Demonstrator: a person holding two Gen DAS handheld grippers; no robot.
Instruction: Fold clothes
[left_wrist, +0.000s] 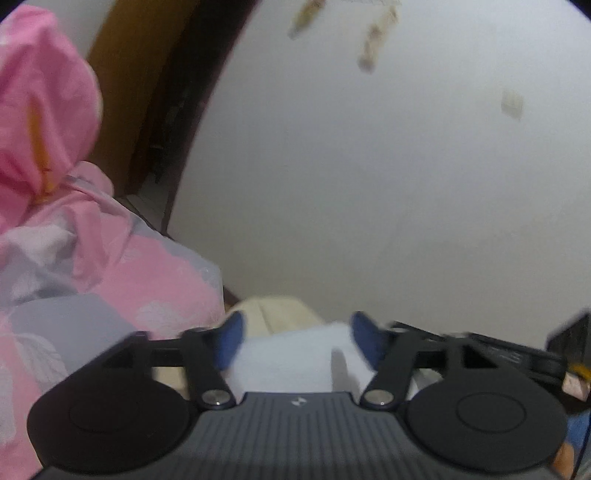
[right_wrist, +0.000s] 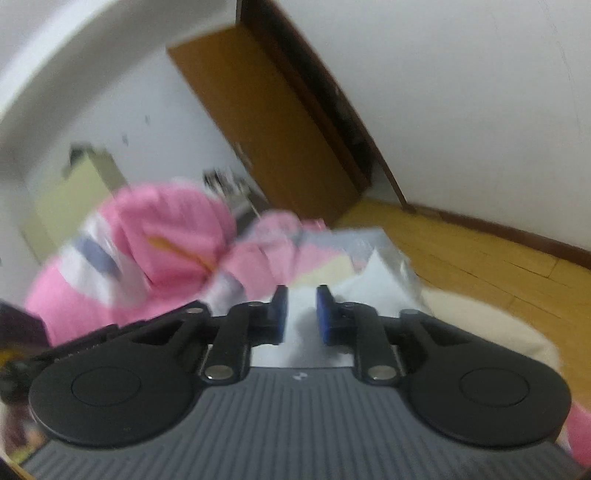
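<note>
Two tongs (left_wrist: 295, 341) (right_wrist: 301, 314) straddle white cloth (left_wrist: 291, 365), no containers visible

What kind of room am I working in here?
Probably a bedroom at home: rumpled pink floral bedding, a brown wooden door standing open, a yellow wood-plank floor and plain white walls.

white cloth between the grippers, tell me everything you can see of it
The white cloth is soft, plain and creased, with no print visible. It lies between the blue pads of the right gripper, which stand narrowly apart; contact is unclear. It also spans the wide-open left gripper. Pink patterned bedding lies beside it.
</note>
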